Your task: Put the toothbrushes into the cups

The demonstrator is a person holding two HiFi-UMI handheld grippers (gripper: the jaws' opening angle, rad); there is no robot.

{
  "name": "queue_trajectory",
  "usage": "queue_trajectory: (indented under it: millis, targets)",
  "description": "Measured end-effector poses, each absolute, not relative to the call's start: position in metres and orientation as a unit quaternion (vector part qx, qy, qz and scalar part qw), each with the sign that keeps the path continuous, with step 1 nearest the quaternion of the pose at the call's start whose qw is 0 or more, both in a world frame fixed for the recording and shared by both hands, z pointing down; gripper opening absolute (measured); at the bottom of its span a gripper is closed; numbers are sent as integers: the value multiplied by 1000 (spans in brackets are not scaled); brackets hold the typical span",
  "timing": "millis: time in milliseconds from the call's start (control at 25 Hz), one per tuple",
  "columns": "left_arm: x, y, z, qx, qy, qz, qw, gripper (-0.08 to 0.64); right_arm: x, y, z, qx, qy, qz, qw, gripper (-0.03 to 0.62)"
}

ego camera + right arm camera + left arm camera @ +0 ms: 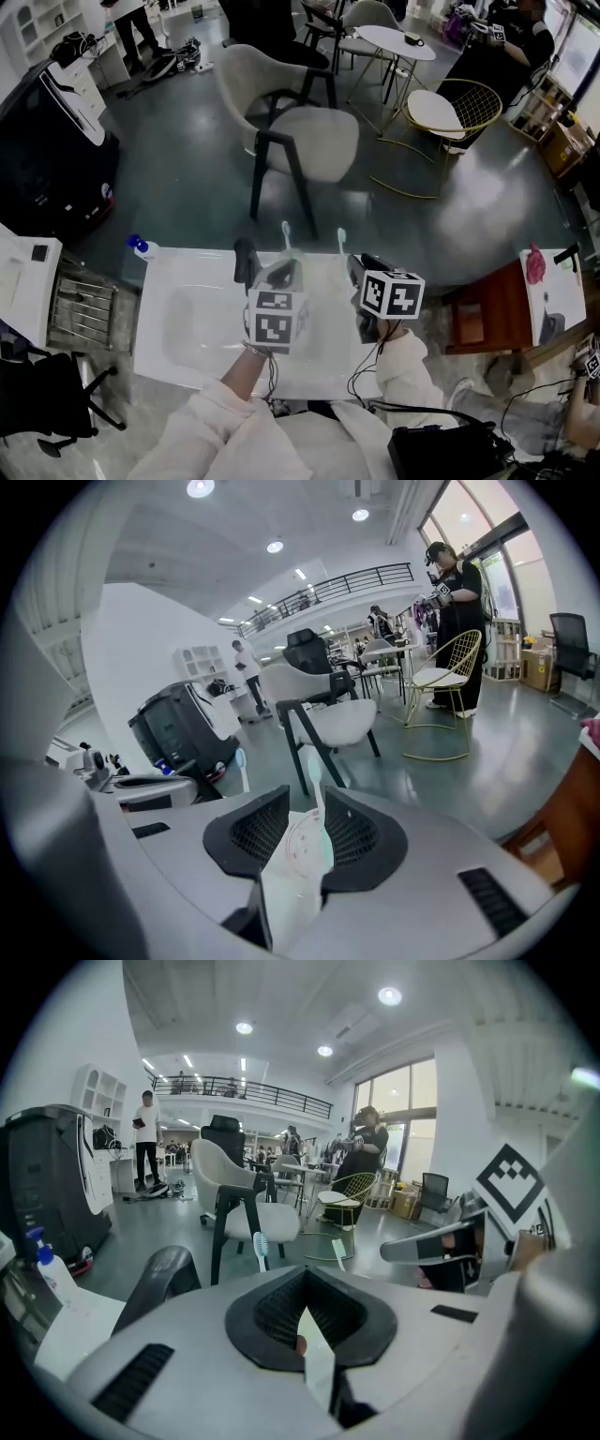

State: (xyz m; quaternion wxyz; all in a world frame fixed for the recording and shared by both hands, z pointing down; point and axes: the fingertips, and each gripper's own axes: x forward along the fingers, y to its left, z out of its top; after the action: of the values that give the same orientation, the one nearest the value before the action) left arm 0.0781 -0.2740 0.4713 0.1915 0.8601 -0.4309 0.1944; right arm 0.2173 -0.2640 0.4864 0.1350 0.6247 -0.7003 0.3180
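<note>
Over the white table (pixel 187 328) I hold both grippers side by side. My left gripper (pixel 274 274) is shut on a clear cup (pixel 316 1358), seen edge-on as a pale sliver between its jaws. A blue-headed toothbrush (pixel 286 234) (pixel 261 1246) stands up just beyond it. My right gripper (pixel 362 272) is shut on a second clear cup (pixel 298 855) with faint red print. Inside that cup a green toothbrush (pixel 316 778) (pixel 341 240) stands upright. From the right gripper view, the blue-headed toothbrush (pixel 241 761) shows beside the left gripper (pixel 155 789).
A blue-capped bottle (pixel 141 247) stands at the table's far left corner. Beyond the table is a beige chair (pixel 300 131) with black legs. A black machine (pixel 52 159) sits left, and a reddish wooden stand (pixel 487 314) right. People stand further back.
</note>
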Motion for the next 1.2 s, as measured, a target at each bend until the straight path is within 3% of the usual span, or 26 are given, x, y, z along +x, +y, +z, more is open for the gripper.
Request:
queue_trajectory:
  millis: [280,560,1200]
  targets:
    - [75,-253,466,867,-421,187,190,0,214,-239,477,641,-691,305,134,116]
    - [70,-232,465,874,-408,186,188,-1,208,-209,474,662,-677,293,132,51]
    - [41,-162,476,889,-364,175,215,0,168,-129,448,714,-650,247,82,28]
